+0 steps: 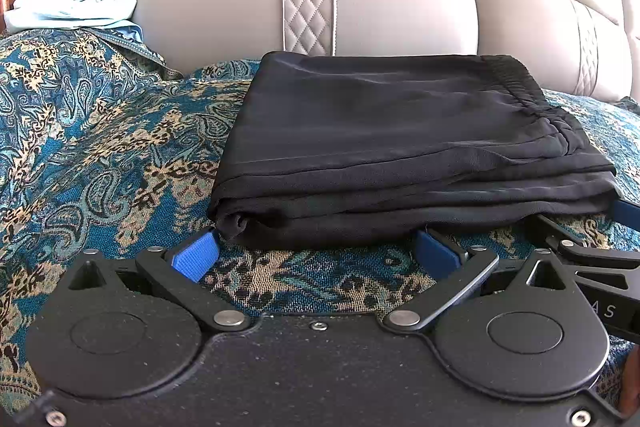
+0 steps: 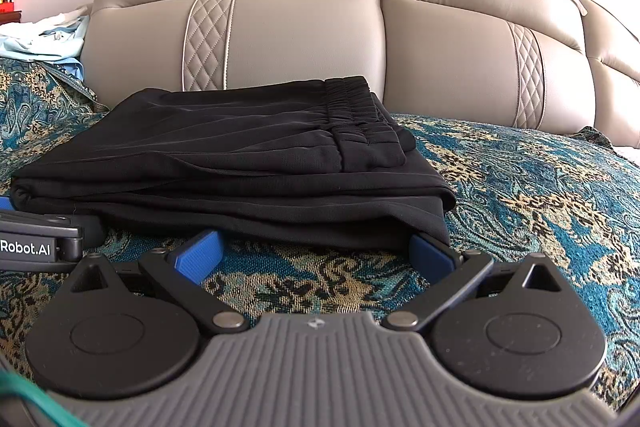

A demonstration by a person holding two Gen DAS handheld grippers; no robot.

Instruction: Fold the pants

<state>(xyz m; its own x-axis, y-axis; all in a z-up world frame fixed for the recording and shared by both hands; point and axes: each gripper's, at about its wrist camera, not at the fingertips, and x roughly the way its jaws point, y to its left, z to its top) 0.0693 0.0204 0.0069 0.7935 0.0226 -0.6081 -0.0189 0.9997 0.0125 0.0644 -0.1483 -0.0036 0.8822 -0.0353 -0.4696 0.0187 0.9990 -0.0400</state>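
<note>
the black, thin-fabric pants with a gathered elastic waistband (image 1: 400,147) lie as a compact stack of layers on the teal and gold paisley bedspread (image 1: 100,147), in front of the padded beige leather headboard (image 1: 224,7). in the right wrist view the waistband sits at about 1 o'clock on the stack, the folded edges facing the cameras. by the look of it the folding is nearly or fully done.

the left gripper (image 1: 316,247) is spread wide with nothing between its blue pads, both tips right at the near edge of the stack; whether they touch the cloth i cannot tell. the right gripper (image 2: 316,247) is likewise wide apart and empty, its 3 o'clock pad tucked at the stack's near corner.

the risk i'd judge: a pad snagging the loose bottom layer on pulling back would drag the slippery layers askew and undo the fold.

a crumpled pale blue cloth (image 1: 76,7) lies at 10 o'clock, well apart.
</note>
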